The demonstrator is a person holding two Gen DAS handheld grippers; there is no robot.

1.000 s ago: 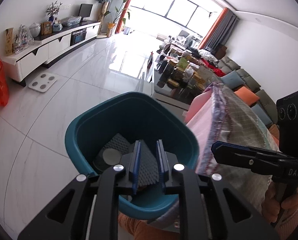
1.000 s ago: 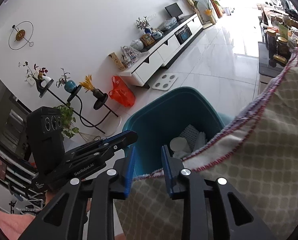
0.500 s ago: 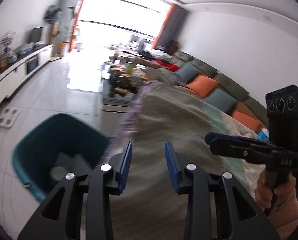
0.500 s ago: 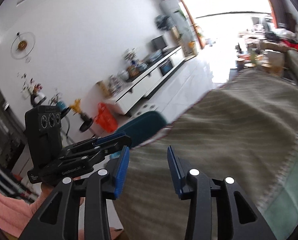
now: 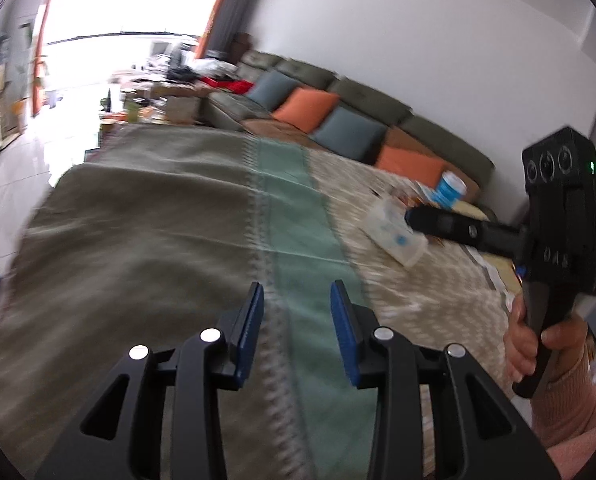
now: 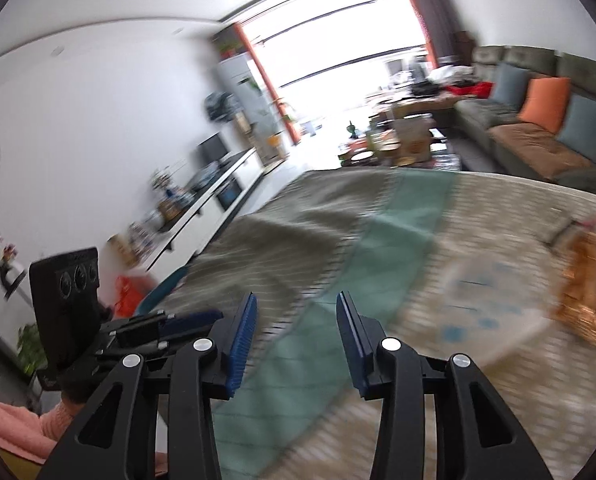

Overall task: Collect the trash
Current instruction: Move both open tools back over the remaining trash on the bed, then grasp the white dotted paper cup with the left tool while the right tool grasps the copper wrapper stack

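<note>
Both the left gripper point(image 5: 296, 304) and right gripper point(image 6: 296, 314), jaws just opening, hang released and empty above the cloth point(image 5: 146, 216), the white wrapper point(image 5: 394, 232) lying near the right one.

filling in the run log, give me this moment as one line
left gripper: open, empty, jaws just opening | right gripper: open, empty, jaws just opening | both over tablecloth | white wrapper on cloth ahead
</note>
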